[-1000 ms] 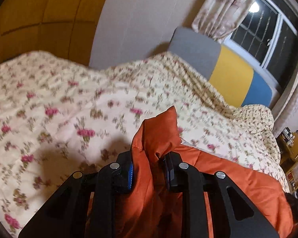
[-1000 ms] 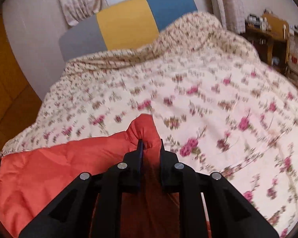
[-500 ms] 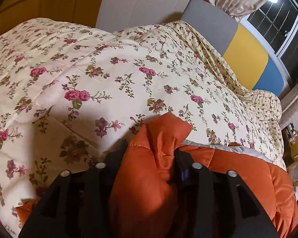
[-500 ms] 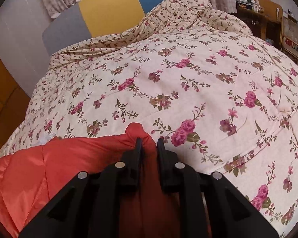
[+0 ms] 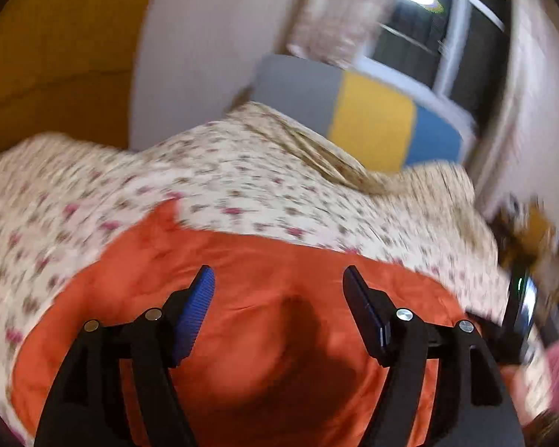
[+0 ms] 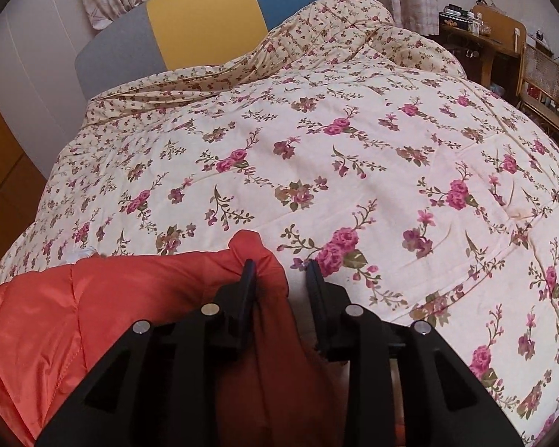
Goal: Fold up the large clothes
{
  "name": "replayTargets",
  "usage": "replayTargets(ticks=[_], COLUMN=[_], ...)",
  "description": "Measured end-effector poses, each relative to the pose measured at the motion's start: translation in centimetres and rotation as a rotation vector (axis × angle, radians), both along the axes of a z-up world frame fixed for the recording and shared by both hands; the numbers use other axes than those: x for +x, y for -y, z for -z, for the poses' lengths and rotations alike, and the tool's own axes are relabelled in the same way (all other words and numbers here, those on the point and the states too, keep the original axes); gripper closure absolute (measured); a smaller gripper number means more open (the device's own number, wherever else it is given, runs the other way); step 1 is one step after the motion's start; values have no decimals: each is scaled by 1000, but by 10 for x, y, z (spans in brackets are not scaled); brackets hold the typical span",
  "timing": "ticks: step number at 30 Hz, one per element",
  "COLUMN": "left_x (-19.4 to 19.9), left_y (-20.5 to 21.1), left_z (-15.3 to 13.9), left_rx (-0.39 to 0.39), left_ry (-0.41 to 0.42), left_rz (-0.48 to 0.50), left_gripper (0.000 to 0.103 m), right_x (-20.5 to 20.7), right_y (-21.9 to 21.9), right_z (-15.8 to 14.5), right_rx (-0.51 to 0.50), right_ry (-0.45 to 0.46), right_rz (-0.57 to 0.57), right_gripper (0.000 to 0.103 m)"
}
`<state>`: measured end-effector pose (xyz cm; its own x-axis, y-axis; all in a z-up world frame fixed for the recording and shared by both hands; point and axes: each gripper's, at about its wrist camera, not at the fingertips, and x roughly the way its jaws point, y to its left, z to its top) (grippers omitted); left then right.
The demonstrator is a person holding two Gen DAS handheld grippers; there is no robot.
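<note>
Since the earlier frame, the left tongs (image 5: 277,283) have let go of the raised corner of the orange padded garment (image 5: 242,335) and pulled back above it; their jaws have just been opening and now stand spread with nothing pinched between them. The right tongs (image 6: 281,279) have also just been opening: a pinched peak of the garment (image 6: 253,249) lies against the left jaw, while a gap shows at the right jaw, so the grip appears released.

The garment lies flat on the floral quilt (image 6: 354,149) at the foot end of the bed, well apart from the grey, yellow and blue headboard (image 6: 205,22). The left-wrist view is blurred by motion.

Procedure for the step in hand, judged from this layout:
1. Open the right tongs fully before lifting away, so the fabric does not drag.
2. Check that the folded edge lies straight and flat.
3. Regrip at two outer corners for the next fold.
</note>
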<state>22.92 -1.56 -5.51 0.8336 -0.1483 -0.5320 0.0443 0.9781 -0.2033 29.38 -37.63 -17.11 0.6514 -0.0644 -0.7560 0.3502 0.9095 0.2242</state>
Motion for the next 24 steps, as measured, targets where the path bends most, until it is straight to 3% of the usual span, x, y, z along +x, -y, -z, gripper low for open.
replayTargets(ticks=[4,6,14,15,16,20,22,24], left_x=[45,65,69,69,69,68,68,69], left_y=[34,35,28,28,27,25,25,25], left_z=[23,46,76,77,78,79,79,79], left_rx=[137,128,48,41,29,9,7,4], left_ry=[-108,-180,-160,-162,-164,-163,-163,-163], left_rz=[27,35,60,63,67,74,75,75], left_gripper=[32,26,21,21,21,20,19,19], right_x=[0,0,-3,-7,-15,-68,-81,-77], right_y=[0,1,2,2,3,-22,-44,-71], right_z=[0,1,-2,-7,-16,-70,-86,-89], right_rx=[-4,4,8,8,8,-43,-22,-19], right_ry=[-2,0,16,37,79,312,362,351], right_rz=[3,4,13,19,22,-44,-147,-269], right_gripper=[73,72,68,57,52,51,51,51])
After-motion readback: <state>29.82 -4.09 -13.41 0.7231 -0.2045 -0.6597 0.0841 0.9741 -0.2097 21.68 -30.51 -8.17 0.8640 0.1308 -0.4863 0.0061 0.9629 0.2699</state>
